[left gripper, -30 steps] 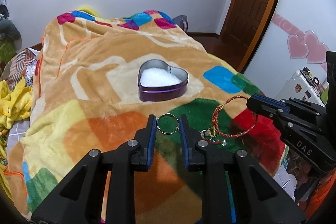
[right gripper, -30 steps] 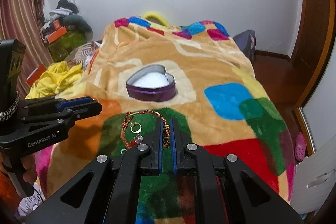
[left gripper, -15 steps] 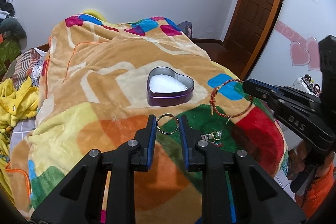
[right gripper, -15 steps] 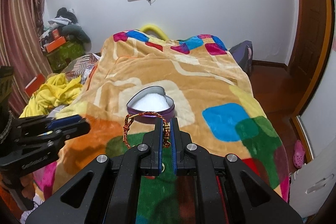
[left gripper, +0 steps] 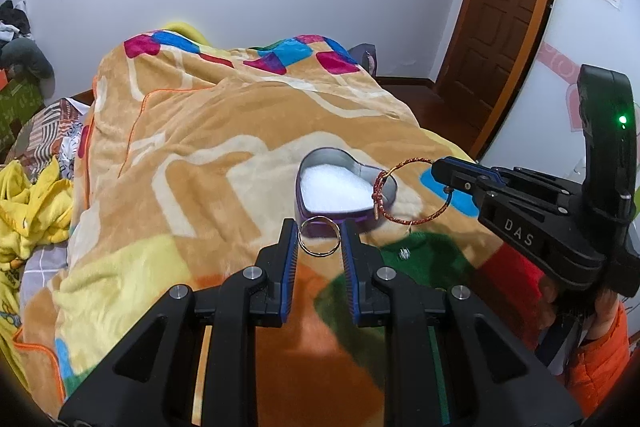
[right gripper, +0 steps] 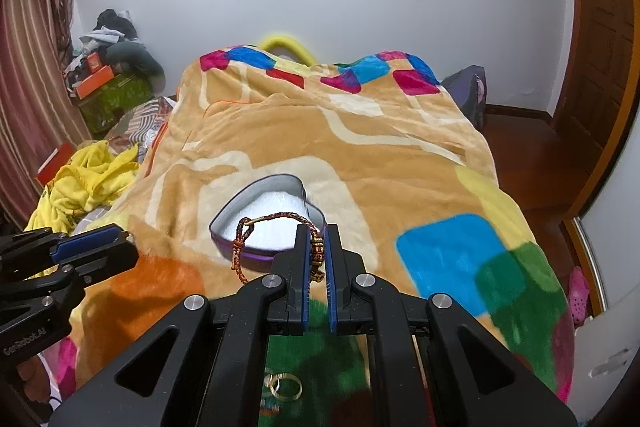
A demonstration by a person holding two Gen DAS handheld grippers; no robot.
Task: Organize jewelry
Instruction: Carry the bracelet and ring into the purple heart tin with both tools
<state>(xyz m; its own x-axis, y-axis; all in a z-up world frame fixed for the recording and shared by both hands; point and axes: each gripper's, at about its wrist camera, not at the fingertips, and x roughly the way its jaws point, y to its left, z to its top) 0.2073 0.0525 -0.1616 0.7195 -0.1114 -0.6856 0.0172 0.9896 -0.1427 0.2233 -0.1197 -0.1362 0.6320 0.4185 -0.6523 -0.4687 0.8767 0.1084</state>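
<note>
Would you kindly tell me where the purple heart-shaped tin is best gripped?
Probably the near wall of the purple heart-shaped tin, from above: it stands upright, proud of the white lining, so it can be pinched, inside and outside.

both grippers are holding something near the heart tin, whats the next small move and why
Probably open the right gripper: its red braided bracelet already hangs over the heart tin, so it should drop onto the white lining. The left gripper with the silver ring sits short of the tin.
</note>
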